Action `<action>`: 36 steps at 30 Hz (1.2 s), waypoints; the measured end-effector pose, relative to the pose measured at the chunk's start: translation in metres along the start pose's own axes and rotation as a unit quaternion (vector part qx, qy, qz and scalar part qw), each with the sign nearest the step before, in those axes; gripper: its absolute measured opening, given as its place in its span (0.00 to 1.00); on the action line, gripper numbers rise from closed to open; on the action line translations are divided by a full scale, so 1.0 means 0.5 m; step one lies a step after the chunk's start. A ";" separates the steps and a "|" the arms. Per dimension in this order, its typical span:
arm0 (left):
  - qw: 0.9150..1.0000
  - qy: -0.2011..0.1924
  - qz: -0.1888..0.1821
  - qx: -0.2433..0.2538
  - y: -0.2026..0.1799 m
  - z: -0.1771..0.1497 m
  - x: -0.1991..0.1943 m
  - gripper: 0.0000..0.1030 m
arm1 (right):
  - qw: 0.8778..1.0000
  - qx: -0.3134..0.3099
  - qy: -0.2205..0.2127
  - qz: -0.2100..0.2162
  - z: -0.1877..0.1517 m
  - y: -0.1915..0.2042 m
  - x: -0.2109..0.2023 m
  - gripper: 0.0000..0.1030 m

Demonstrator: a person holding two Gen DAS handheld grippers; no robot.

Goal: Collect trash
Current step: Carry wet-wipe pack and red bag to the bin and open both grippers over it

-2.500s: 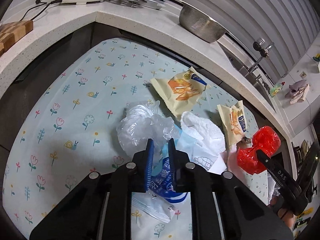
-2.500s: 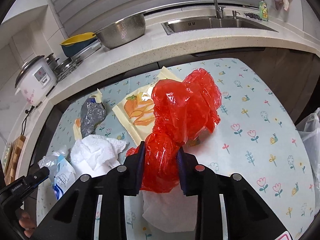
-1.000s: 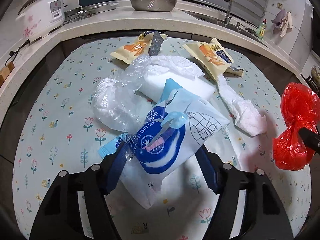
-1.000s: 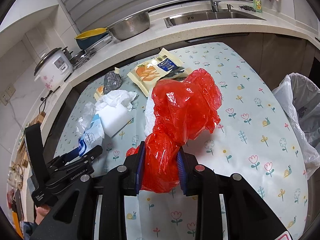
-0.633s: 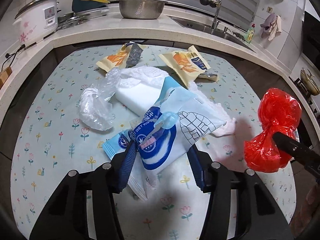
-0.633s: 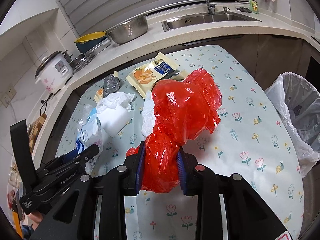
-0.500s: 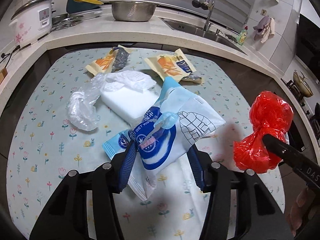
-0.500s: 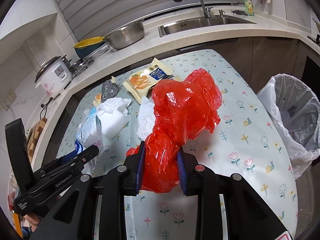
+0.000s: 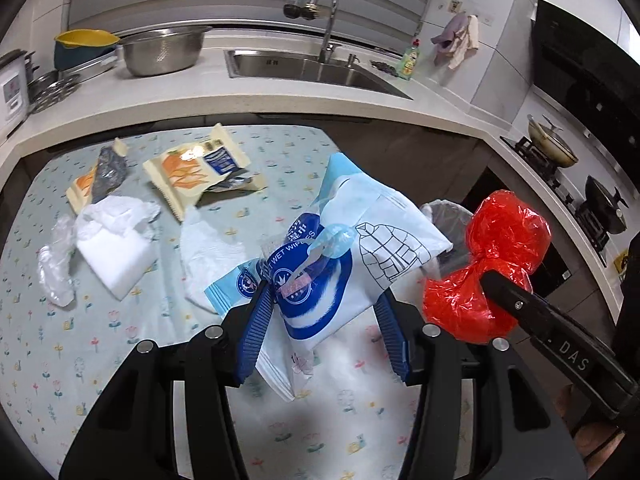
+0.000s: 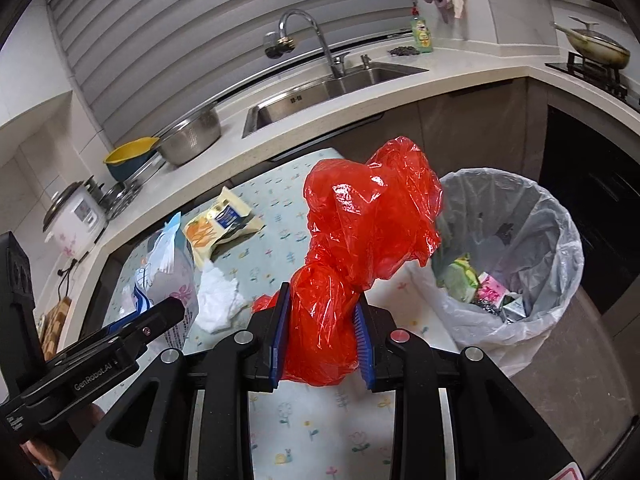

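While clamped, red bag (image 10: 360, 248) upright.

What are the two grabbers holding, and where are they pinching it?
The left gripper pinches the wet wipes pack at its lower end; the right gripper squeezes the red plastic bag at its bottom.

White counter (image 9: 224, 96), steel sink (image 9: 304, 70), slatted blinds (image 10: 168, 36)

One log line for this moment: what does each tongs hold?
left tongs: wet wipes pack | right tongs: red plastic bag | bin: beside table
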State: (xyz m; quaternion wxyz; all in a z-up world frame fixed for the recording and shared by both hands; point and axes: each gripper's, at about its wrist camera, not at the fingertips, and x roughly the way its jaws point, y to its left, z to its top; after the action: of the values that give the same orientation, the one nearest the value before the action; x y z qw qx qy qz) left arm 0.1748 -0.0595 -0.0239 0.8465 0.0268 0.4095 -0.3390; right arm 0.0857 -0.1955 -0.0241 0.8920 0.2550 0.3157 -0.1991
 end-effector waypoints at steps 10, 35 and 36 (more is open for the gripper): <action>0.997 0.022 -0.045 0.056 -0.200 0.026 0.105 0.48 | 0.998 0.055 -0.019 -0.039 0.029 -0.173 -0.014 0.27; 0.983 0.108 -0.102 0.104 -0.392 0.051 0.358 0.51 | 0.989 0.110 0.015 -0.098 0.041 -0.383 0.110 0.30; 0.983 0.109 -0.104 0.104 -0.393 0.052 0.362 0.51 | 0.989 0.110 0.013 -0.100 0.041 -0.381 0.111 0.33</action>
State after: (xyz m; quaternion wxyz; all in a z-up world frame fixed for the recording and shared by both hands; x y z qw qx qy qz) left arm 0.1539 -0.3189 -0.0899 0.7494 0.1093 0.4625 -0.4611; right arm 0.0368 -0.3689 -0.1102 0.8300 0.3209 0.3275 -0.3176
